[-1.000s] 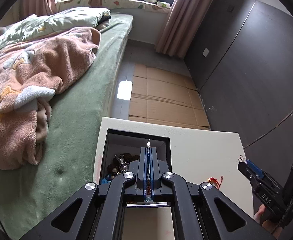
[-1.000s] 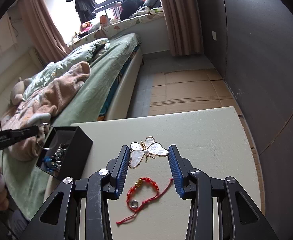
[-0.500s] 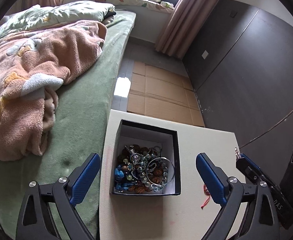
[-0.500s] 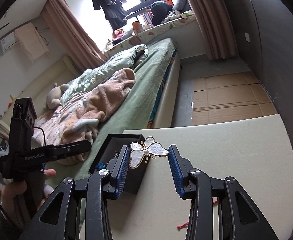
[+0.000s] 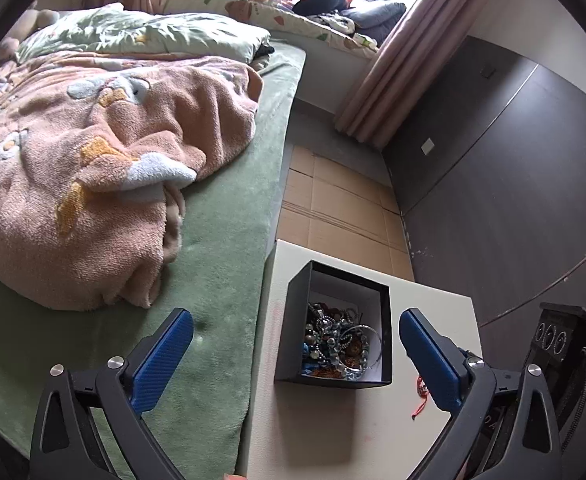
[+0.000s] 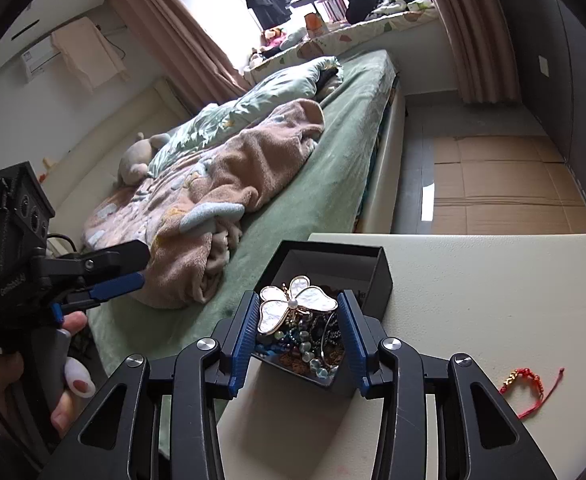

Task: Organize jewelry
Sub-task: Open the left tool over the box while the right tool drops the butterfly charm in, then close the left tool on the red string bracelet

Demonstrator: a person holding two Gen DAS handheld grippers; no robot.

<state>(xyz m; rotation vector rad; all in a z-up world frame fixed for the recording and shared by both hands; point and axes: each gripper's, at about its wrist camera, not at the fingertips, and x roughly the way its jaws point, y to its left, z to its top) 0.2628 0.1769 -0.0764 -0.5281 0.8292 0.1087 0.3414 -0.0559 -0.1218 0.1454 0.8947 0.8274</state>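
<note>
The right gripper [image 6: 299, 334] pinches a butterfly brooch [image 6: 296, 309] above the nearly full black box [image 6: 367, 278] at frame centre, the left gripper [image 5: 295, 354] is opening empty, and a red bracelet [image 6: 527, 384] waits lower right.

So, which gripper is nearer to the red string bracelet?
Right. The right gripper hangs over the black box beside the red string bracelet; the opening left gripper sits farther.

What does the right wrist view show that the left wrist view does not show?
Only the right wrist view shows the butterfly brooch, clamped in the right gripper above the black box, and the whole red bracelet on the table, plus the person's hand on the left tool. Only the left wrist view shows the left gripper from behind, its jaws opening with nothing gripped between them. Both show the box of beaded jewelry, the white table, the green bed and the pink blanket.
</note>
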